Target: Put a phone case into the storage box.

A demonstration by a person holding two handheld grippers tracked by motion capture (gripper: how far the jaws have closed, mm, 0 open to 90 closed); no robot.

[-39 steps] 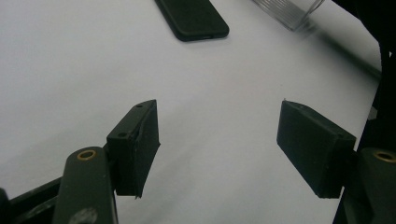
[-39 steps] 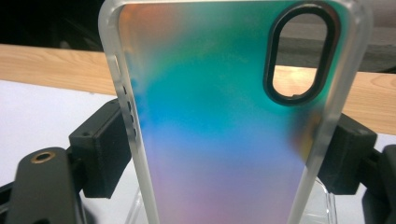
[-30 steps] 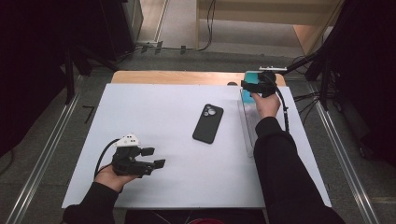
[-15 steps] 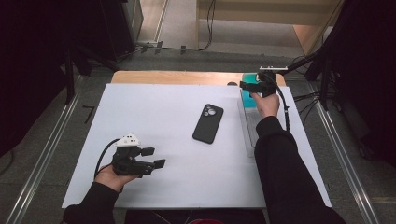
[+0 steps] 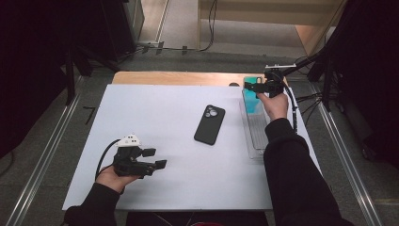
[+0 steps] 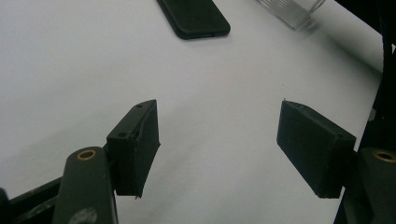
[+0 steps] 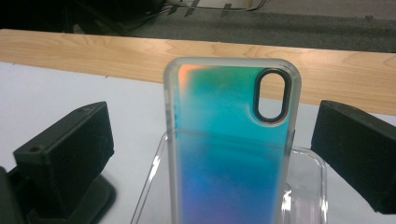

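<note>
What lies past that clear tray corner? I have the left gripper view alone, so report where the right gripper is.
Observer: The right gripper is at the far end of the clear tray.
Operator: Say what is between its jaws.
Observer: An iridescent phone case, standing upright in the tray. The jaws have just been opening, and the pads stand clear of it.
Operator: Describe the case.
Observer: Teal shading to blue, with an oval camera cut-out at its upper right.

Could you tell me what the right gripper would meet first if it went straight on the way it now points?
Most likely the iridescent phone case, standing in the clear tray directly between the right gripper's open jaws. How near it is I cannot tell.
</note>
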